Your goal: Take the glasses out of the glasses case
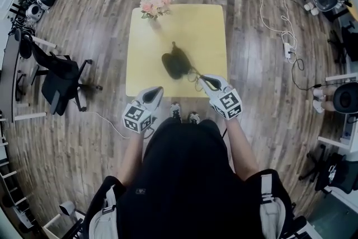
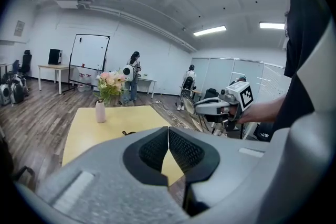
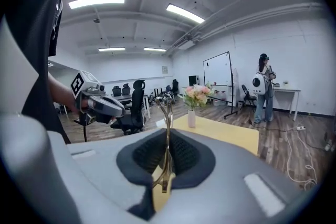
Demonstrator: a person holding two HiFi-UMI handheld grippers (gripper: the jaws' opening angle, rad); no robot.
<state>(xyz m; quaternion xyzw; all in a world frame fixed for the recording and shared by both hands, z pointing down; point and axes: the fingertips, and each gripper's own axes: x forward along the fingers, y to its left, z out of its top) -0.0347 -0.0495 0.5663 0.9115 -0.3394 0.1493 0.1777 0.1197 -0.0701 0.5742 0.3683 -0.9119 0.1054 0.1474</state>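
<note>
The dark glasses case (image 1: 176,62) lies open in the middle of the yellow table (image 1: 207,31). My right gripper (image 1: 202,80) hangs over the table's near edge, just right of the case, shut on the thin gold-framed glasses (image 1: 193,74). In the right gripper view a gold temple arm of the glasses (image 3: 167,113) stands upright, clamped between the pads of the right gripper (image 3: 168,136). My left gripper (image 1: 158,90) is at the near edge, left of the case. Its jaws meet at the tips of the left gripper (image 2: 168,131) with nothing between them.
A white vase of pink flowers (image 1: 155,5) stands at the table's far left corner. A black office chair (image 1: 61,81) is left of the table. White cables and a power strip (image 1: 288,50) lie on the wood floor to the right. People stand far off (image 3: 262,86).
</note>
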